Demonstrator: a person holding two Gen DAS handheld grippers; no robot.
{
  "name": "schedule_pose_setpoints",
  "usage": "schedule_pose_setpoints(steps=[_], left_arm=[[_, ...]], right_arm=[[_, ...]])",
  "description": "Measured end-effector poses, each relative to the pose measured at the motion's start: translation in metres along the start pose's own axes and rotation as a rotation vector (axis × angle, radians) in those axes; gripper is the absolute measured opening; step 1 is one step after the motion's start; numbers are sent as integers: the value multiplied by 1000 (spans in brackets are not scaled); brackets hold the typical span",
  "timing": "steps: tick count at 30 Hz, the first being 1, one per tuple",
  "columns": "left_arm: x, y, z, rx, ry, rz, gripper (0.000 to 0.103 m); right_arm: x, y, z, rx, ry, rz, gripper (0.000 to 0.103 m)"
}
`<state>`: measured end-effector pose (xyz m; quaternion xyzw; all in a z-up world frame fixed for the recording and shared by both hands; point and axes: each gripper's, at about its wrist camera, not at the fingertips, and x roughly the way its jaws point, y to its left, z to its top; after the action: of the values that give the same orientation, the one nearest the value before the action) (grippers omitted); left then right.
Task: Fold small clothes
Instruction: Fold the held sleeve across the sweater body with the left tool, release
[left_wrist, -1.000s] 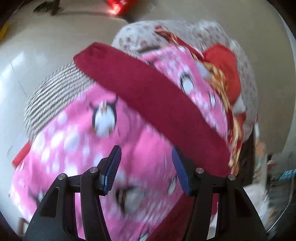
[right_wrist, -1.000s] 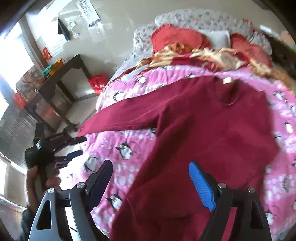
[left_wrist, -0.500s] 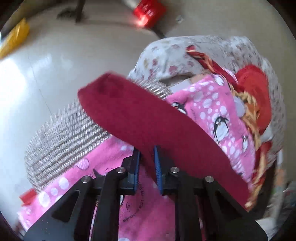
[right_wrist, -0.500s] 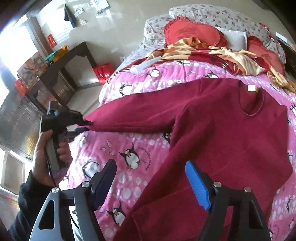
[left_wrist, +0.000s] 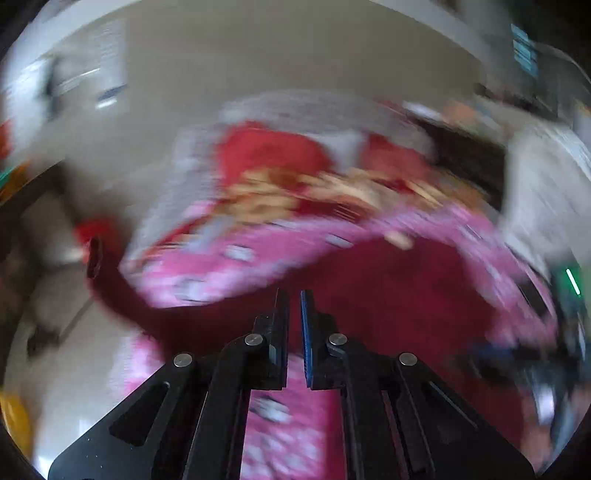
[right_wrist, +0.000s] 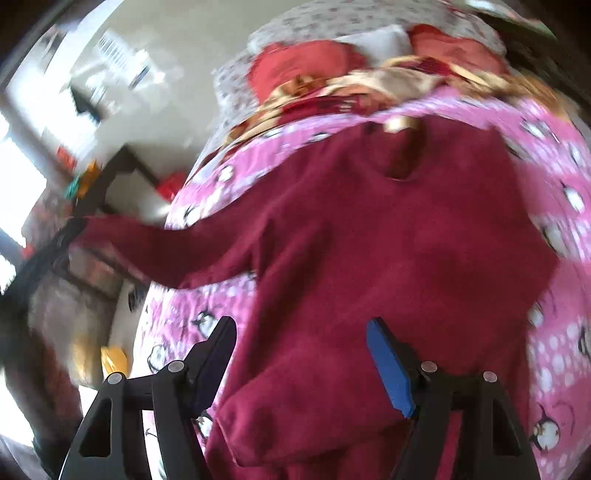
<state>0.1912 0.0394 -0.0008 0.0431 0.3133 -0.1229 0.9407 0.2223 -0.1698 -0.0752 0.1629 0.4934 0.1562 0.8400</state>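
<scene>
You are in a home bedroom: a bed (right_wrist: 236, 88) fills most of both views, covered by a pink penguin blanket (right_wrist: 554, 192). At its head lie red pillows (right_wrist: 295, 62) on a small-flowered sheet (right_wrist: 332, 18), with a red and gold quilt (right_wrist: 369, 83) bunched in front of them. Beside the bed you see a pale tiled floor (right_wrist: 184, 33), a dark low table (right_wrist: 110, 177) with a red box (right_wrist: 171, 184) under it, and bright daylight from a window (right_wrist: 18, 173) at the left edge.
</scene>
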Motion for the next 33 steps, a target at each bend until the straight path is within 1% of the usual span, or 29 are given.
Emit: schedule_pose_setpoints(steps=[1,2,3,4,5,7,8,9,11,12,13,14,15,16,17,18,20,22,24,26,27,30,31,32,33], left_arm=[[3,-17,-7,37,17,-38,5],[12,-41,-21,86,56,-85,5],[20,-55,-29,111,89,-115,5],[32,-71,-44,138,147,-178,5],[42,-80,-55,128,189,-224,5],[57,-79,-69,39,268,-256,5],[68,-67,-74,-45,326,-272,5],[79,-48,-77,-154,374,-279,5],[88,-7,-81,-355,391,-258,5],[87,13,-81,-430,379,-237,14],[84,37,-81,-507,353,-211,33],[81,53,-81,-554,329,-185,45],[76,75,-81,-609,294,-131,68],[71,93,-83,-659,265,-87,79],[67,119,-87,-743,228,-48,79],[66,135,-92,-794,220,-36,79],[71,178,-105,-948,237,11,79],[77,213,-119,-1073,221,10,79],[85,241,-127,-1172,224,23,78],[96,264,-128,-1229,213,28,78],[97,272,-131,-1250,215,26,76],[119,294,-144,-1370,251,32,57],[122,301,-146,-1393,242,47,54],[123,305,-149,-1395,250,61,50],[128,310,-153,-1408,271,63,35]], right_arm=[[-4,-12,-1,28,-5,7,72],[-9,-27,-4,62,-14,7,72],[-13,-39,-5,89,-18,5,72],[-16,-54,-8,126,-19,6,72],[-18,-65,-10,155,-17,7,72],[-22,-83,-14,202,-11,14,72],[-25,-89,-17,216,-9,21,72],[-26,-92,-20,218,-8,24,72],[-27,-93,-22,208,-3,36,72],[-26,-91,-23,201,3,45,72],[-22,-88,-23,190,11,53,72],[-17,-82,-22,171,22,59,72],[-14,-76,-20,154,28,60,72],[-10,-71,-18,136,34,64,72],[-4,-63,-14,118,41,74,72],[0,-57,-11,106,47,87,72],[9,-40,-6,77,56,108,72],[20,-24,0,50,69,122,72],[31,-10,6,20,79,126,72],[42,5,13,-11,90,128,72],[45,11,13,-19,92,134,72],[55,24,20,-40,95,138,72],[58,28,21,-42,95,142,72],[60,30,22,-42,96,144,72],[62,32,23,-41,97,145,72]])
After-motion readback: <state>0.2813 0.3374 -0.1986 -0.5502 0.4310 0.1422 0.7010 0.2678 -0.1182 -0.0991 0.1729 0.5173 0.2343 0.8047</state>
